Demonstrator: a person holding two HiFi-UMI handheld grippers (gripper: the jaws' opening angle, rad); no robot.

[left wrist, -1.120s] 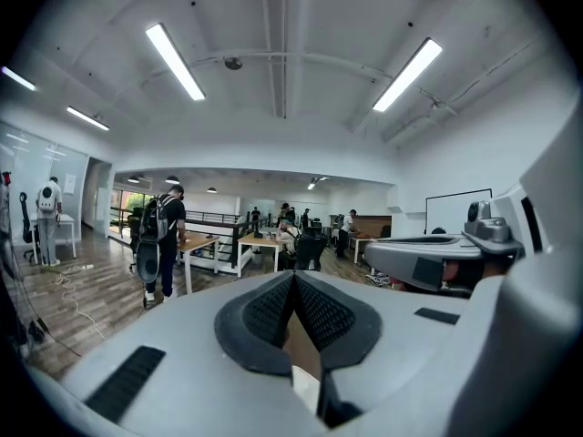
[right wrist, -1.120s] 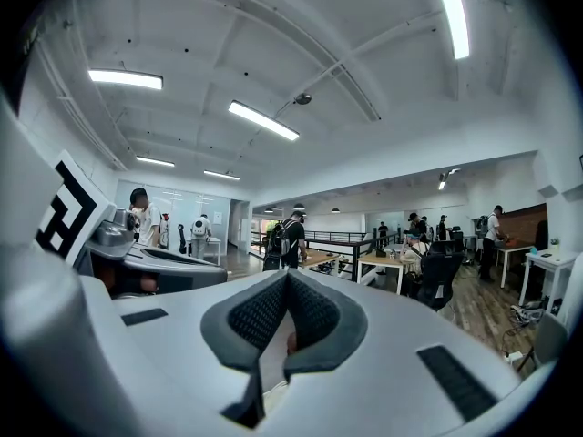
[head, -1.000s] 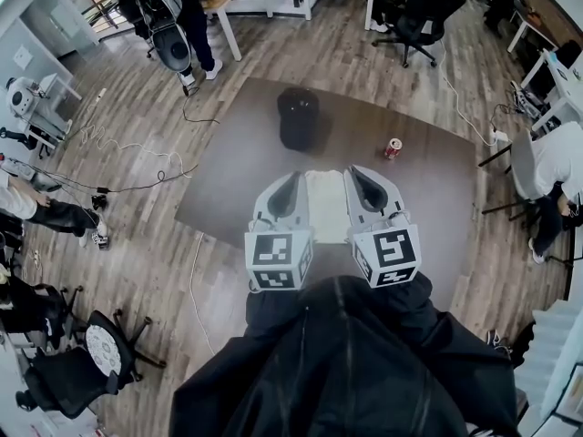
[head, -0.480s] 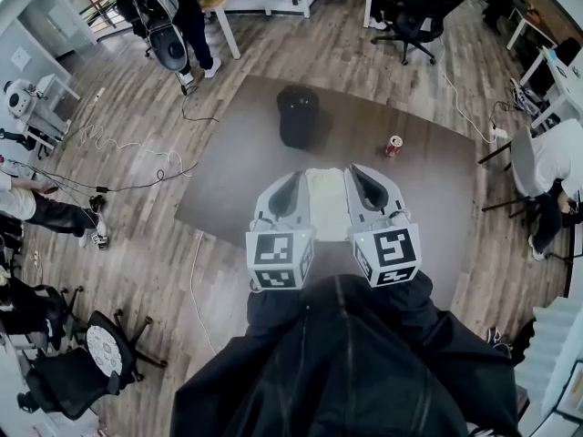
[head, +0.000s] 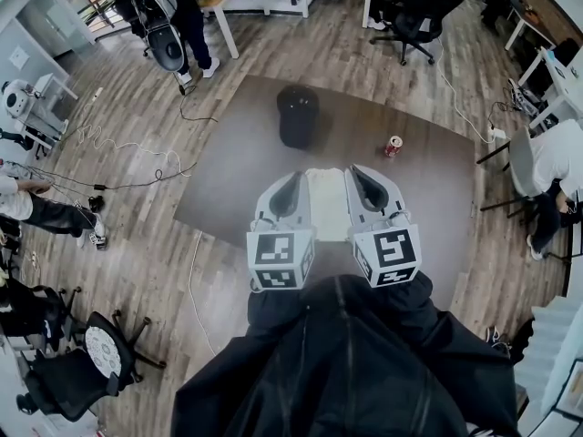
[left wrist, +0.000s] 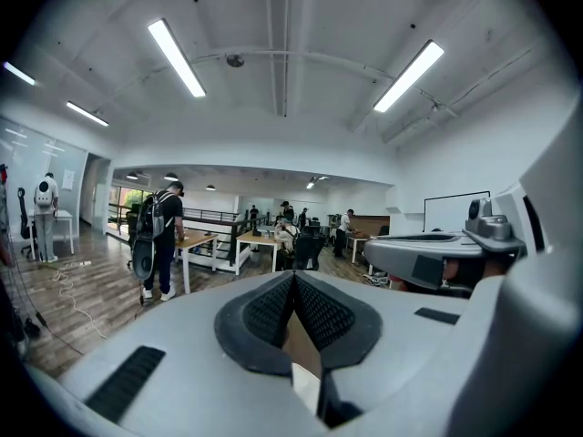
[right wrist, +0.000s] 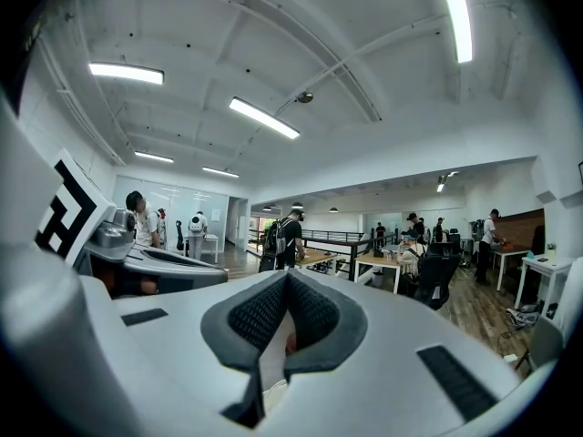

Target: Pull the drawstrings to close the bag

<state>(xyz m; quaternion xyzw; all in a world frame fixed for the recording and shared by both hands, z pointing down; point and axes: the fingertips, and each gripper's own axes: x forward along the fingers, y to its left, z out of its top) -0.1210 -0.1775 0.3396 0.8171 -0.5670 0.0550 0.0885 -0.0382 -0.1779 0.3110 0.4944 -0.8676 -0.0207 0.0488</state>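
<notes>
The cream bag (head: 325,209) is seen on the grey mat (head: 228,189), framed btwn the L gripper (head: 293,180) and the R gripper (head: 357,173) in the head view. Its long axis is laid running straight away from the person, approx. parallel to both grippers. Which end is the mouth can't be told from here, and no drawstrings can be made out. What is inside it (if anything) is not shown.

Further out on the mat a black bag (head: 298,116) is set, contents not visible. A red can (head: 393,147) is placed to its right, well apart from the cream bag.

Count: 1 cream bag, 1 black bag, 1 can, 1 mat, 2 grippers.

Both grippers are held side by side, pointed forward across the room. In the left gripper view the L jaws are seen pressed together at the tips, w/ nothing gripped. In the right gripper view the R jaws are likewise closed tip to tip on nothing. The cream bag is touched by neither.
</notes>
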